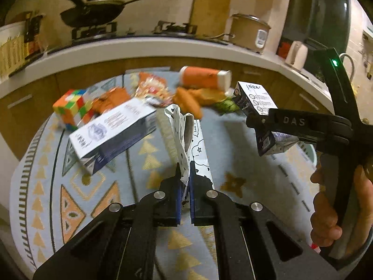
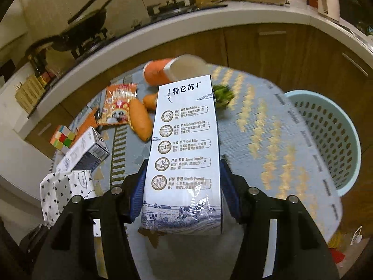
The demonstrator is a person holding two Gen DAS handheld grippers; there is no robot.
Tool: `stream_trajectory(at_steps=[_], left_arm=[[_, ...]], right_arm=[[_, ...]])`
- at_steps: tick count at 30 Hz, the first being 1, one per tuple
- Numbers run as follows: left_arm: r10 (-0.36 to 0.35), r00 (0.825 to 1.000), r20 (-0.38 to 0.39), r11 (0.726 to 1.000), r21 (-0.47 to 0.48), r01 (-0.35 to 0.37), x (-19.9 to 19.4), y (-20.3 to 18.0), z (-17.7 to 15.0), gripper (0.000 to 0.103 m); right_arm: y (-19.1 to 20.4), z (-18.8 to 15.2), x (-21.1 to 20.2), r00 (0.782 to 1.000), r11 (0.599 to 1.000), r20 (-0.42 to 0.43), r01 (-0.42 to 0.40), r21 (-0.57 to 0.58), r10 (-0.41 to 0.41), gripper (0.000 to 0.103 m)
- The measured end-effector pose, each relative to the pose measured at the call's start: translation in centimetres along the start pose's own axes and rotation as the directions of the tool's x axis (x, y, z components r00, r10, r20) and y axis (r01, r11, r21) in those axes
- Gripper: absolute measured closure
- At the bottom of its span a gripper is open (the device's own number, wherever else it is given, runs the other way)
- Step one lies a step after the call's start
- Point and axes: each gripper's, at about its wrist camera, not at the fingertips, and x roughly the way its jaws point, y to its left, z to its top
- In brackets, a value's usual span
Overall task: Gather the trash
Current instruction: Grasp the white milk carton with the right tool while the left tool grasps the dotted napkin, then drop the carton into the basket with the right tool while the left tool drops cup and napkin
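Observation:
My left gripper is shut on a white paper wrapper with black hearts, held above the patterned tablecloth; the wrapper also shows in the right wrist view. My right gripper is shut on a white and blue milk carton and holds it off the table; it also shows at the right of the left wrist view. A second milk carton lies on the cloth. An orange snack packet and an orange cup with a white lid lie further back.
A pale blue perforated basket stands off the table's right edge. A Rubik's cube, carrots and a green vegetable lie on the cloth. The kitchen counter with wok and rice cooker curves behind.

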Motion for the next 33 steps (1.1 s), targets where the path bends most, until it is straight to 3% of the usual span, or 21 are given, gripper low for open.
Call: stream_trajectory(at_steps=[4,16,21,27,33], left_arm=[[-0.022,0.999,0.029,0.999,0.033,0.021,-0.5,-1.8,1.3,0.1],[-0.139,0.988,0.065,0.975,0.181,0.126,1.2,-10.8,6.7,0.1],[-0.206,0.978,0.02,0.957,0.215,0.197,3.9,-15.0,8.2,0.1],[-0.279,0.954,-0.105,0.932,0.209,0.296,9.2,-19.5,8.8,0.1],[-0.299,0.937,-0.182,0.918,0.214,0.334,13.2,-22.7,8.4,0.1]], right_arm=[[-1.5,0.8,-1.8,0.999,1.0,0.039,-0.004,0.028,0.003,0.049],[-9.5,3.1,-7.6,0.97,0.982,0.19,0.123,0.141,-0.149,0.048],[-14.0,3.2,-8.1,0.961,0.962,0.185,0.162,0.22,-0.204,0.048],[-19.0,2.6,-6.5,0.96,0.931,0.121,0.206,0.301,-0.252,0.048],[-22.6,1.4,-4.8,0.961,0.905,0.063,0.231,0.356,-0.27,0.048]])
